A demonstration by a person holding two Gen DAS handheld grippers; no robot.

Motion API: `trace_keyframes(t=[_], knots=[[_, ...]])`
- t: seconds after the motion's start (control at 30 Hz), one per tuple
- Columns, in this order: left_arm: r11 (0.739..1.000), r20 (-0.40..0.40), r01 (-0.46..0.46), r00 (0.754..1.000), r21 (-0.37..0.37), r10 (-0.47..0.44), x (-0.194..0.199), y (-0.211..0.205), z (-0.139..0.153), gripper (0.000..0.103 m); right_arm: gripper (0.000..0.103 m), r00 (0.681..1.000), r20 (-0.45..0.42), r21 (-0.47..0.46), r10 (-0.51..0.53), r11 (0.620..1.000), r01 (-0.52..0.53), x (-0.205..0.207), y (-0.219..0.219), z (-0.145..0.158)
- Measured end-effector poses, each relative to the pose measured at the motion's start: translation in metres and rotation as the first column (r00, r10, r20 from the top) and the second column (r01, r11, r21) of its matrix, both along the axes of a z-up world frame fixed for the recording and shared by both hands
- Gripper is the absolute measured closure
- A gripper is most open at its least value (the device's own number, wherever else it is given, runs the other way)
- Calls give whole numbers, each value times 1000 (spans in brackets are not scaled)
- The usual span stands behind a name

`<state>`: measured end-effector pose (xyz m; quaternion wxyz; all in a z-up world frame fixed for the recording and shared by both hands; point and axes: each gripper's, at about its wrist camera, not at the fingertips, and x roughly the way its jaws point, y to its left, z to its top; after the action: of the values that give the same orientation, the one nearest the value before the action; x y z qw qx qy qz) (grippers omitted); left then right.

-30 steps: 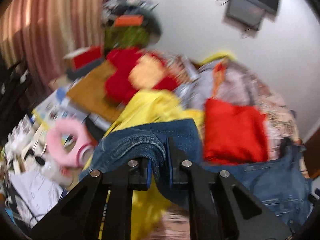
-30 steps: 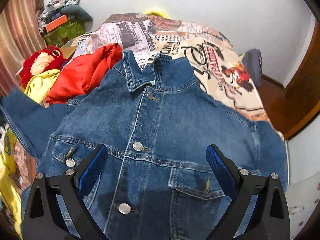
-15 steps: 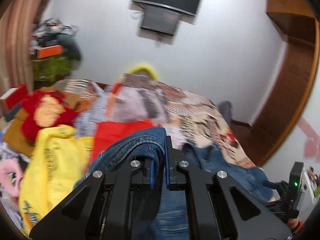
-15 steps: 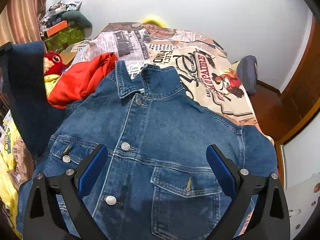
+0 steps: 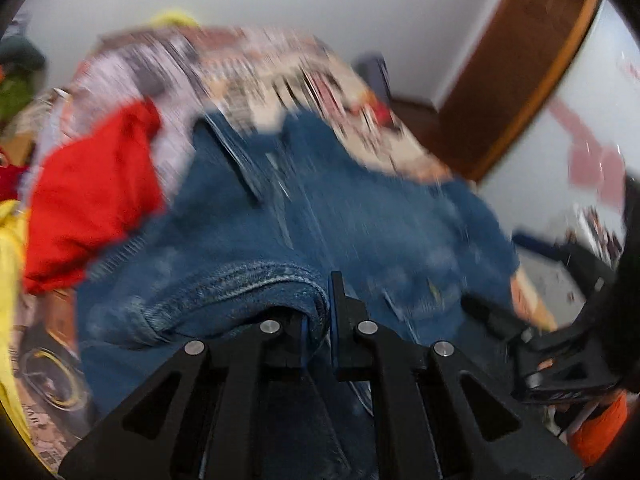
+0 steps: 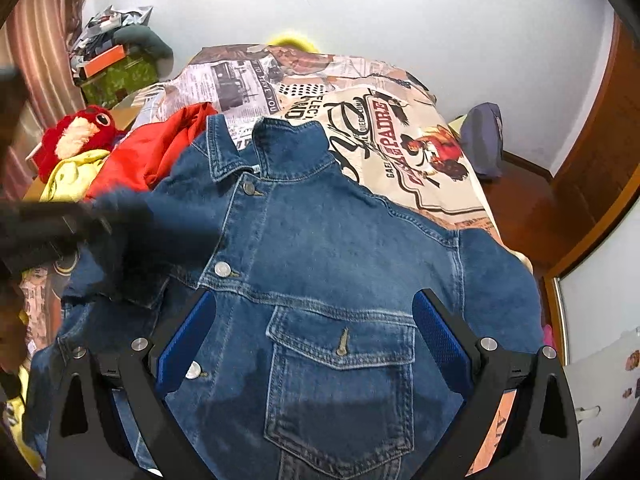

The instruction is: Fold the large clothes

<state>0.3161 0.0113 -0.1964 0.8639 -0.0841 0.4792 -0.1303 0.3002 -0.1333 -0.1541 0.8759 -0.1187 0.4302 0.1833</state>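
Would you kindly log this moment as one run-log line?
left gripper: shut on sleeve | right gripper: open, above denim jacket | jacket: front up on bed

I'm seeing a dark blue denim jacket [image 6: 320, 248] with silver buttons lying on a bedspread [image 6: 360, 120] printed in black-and-white newsprint and cream with red lettering. Beside it are showing a bright red garment [image 6: 160, 148], a yellow cloth [image 6: 76, 172] and a red plush toy [image 6: 76, 140].
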Motion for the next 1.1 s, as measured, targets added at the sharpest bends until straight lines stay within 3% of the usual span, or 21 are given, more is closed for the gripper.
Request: trace_keyframes(t=[0.1, 0.17, 0.33, 0.47, 0.67, 0.8, 0.93, 1.1], knots=[[996, -13, 41, 999, 79, -40, -9, -18, -13, 94, 5, 1000, -7, 1, 6, 1000, -6, -3, -3, 0], [991, -12, 57, 998, 122, -56, -17, -24, -15, 87, 5, 1000, -12, -2, 13, 1000, -13, -4, -3, -1], [993, -12, 73, 997, 98, -73, -30, -12, -4, 64, 5, 999, 2, -22, 43, 999, -43, -7, 3, 3], [992, 15, 40, 999, 119, -42, -40, 5, 9, 61, 5, 997, 15, -11, 69, 998, -69, -9, 13, 10], [979, 82, -98, 993, 177, 84, -67, 59, 27, 56, 5, 991, 18, 16, 130, 991, -130, -11, 42, 17], [942, 129, -232, 970, 240, 206, -88, 105, 29, 51, 5, 980, 10, 15, 199, 980, -200, -13, 72, 19], [906, 120, -321, 947, 277, 299, -106, 142, 19, 51, 5, 958, -1, -17, 286, 958, -286, -15, 106, 15], [891, 71, -381, 924, 247, 375, -126, 175, -2, 51, 5, 923, -24, -78, 385, 919, -385, -15, 150, 2]])
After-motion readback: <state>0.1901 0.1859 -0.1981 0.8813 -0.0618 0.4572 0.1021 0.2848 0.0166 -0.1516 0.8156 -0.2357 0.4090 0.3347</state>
